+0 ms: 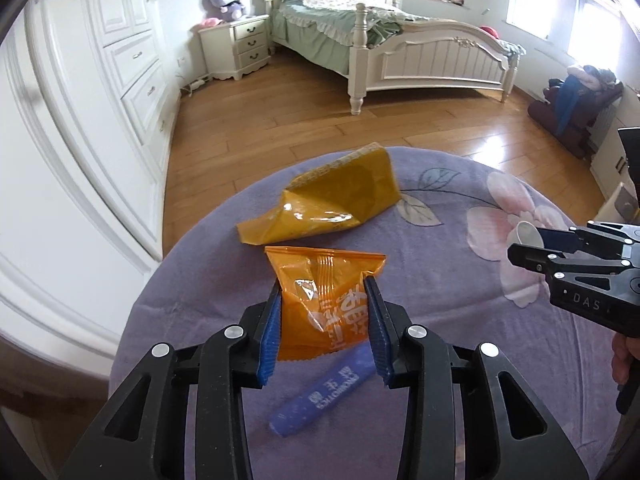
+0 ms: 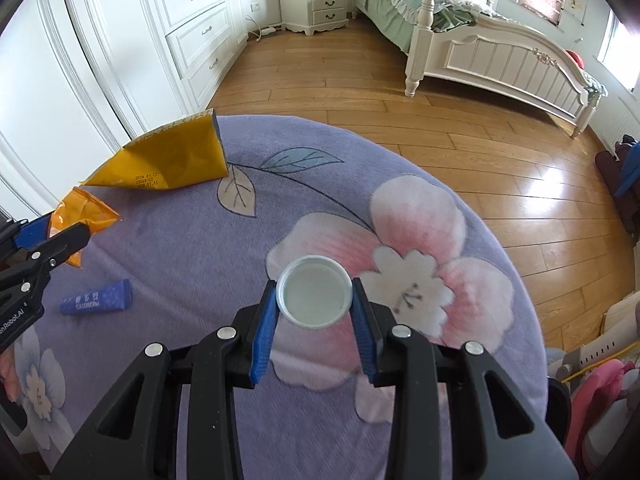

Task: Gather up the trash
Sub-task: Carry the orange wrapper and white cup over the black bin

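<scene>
Left gripper (image 1: 324, 312) clamped on orange wrapper (image 1: 320, 300), lifted off purple floral cloth (image 1: 440, 360). Blue packet (image 1: 324, 392) lies under its jaws, yellow bag (image 1: 332, 200) just ahead. Right gripper (image 2: 314, 312) pinches white cap (image 2: 314, 297) between its pads.

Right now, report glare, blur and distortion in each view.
Left wrist view: window blown out at upper right, sun glare on the wood floor, wardrobe bowed by the fisheye, orange wrapper sharp. Right wrist view: glare patch on the floor, bed frame curved, white cap sharp.
</scene>
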`<state>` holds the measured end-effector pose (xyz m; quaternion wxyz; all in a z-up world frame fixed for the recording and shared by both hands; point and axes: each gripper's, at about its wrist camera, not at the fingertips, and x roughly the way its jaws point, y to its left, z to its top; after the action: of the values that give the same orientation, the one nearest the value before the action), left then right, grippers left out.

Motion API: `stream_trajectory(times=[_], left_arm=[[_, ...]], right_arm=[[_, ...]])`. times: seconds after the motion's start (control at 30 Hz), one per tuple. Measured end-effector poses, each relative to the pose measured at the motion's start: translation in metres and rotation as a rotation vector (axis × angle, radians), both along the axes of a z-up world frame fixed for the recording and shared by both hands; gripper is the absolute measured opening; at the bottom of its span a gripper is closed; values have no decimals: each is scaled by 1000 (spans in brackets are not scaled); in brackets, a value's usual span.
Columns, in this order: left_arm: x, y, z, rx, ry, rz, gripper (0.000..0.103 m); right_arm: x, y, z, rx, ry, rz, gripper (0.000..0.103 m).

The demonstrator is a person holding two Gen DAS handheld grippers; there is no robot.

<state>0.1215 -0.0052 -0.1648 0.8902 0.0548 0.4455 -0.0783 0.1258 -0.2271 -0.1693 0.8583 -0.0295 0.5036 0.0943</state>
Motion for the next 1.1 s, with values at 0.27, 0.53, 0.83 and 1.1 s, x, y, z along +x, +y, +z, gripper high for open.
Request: stream_trajectory(times=[0.27,0.53,0.83,1.1], left_arm=[[-33,-92,9,-21,-9,-162,38],[-72,-191,8,-41,-8,-319,38],[-101,-269,10,-38,-5,-440,38],[-117,-312,10,-16,-8,-514,38]], right_arm=[[-58,-69,18,-23,-30,-108,34],[-113,-151,19,-63,-32,-251,34],[-158,-217,16,-59,-30,-367,34],[-177,-248,11,-45,-30,-423,34]])
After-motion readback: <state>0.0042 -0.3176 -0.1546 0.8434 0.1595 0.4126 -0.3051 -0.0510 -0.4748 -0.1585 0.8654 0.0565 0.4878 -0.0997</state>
